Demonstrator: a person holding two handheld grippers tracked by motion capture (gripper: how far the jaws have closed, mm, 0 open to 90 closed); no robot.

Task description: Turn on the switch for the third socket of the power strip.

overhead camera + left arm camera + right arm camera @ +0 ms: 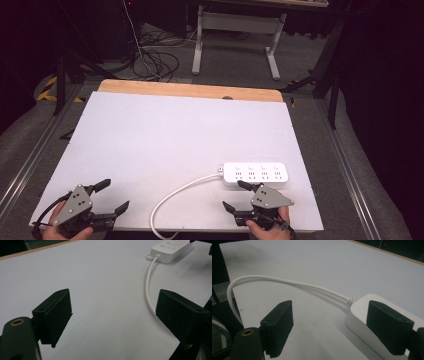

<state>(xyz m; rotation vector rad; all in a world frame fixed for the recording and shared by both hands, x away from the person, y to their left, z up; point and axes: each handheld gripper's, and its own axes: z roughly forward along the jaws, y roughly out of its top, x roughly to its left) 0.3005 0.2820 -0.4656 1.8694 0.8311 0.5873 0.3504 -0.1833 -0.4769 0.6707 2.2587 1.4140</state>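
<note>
While both sit at the near edge, the left hand-held gripper (114,196) and right hand-held gripper (234,196) gape wide, grasping nothing. White power strip (255,172) lies near-right on the worktop (165,130), just beyond the right one; its cord (172,200) loops leftward.

I can read no text, label, brand or number anywhere from here. The white plastic power strip (255,174) carries small dark markings along its sockets in the high view, but they are too small for me to make out as letters or symbols. On the floor at the far left I see a patch of yellow-and-black striped hazard tape (46,88); it is a warning pattern only, with no words on it.
</note>
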